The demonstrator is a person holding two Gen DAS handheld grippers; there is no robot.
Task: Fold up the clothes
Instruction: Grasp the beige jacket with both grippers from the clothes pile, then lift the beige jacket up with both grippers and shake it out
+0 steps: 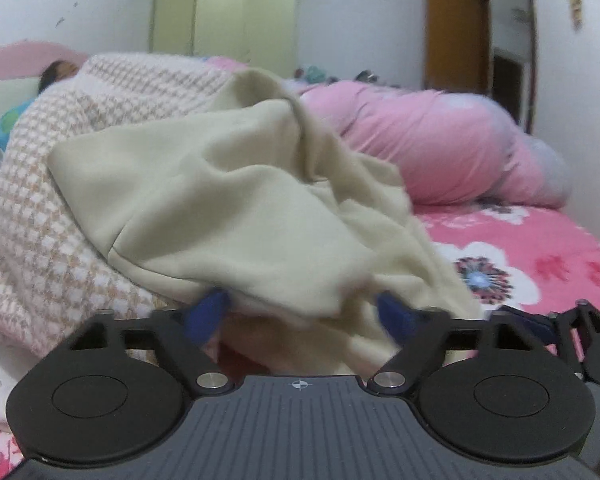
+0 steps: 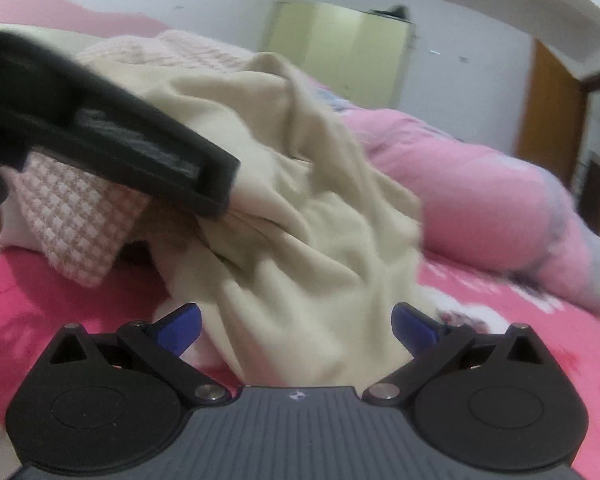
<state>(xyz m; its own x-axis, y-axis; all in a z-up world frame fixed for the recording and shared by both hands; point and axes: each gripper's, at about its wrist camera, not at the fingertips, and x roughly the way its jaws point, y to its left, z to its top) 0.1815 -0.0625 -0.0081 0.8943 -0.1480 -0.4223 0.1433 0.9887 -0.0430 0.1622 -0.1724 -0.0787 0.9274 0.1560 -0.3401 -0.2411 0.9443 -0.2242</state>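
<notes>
Softly rumpled cream garment (image 1: 228,200), both grippers' blue fingers (image 2: 180,328) spread, floral bedsheet (image 1: 540,248)

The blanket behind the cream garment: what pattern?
Pink-and-white houndstooth-like check on the blanket, clearest in the left wrist view.

No legible txt, views blurry.
</notes>
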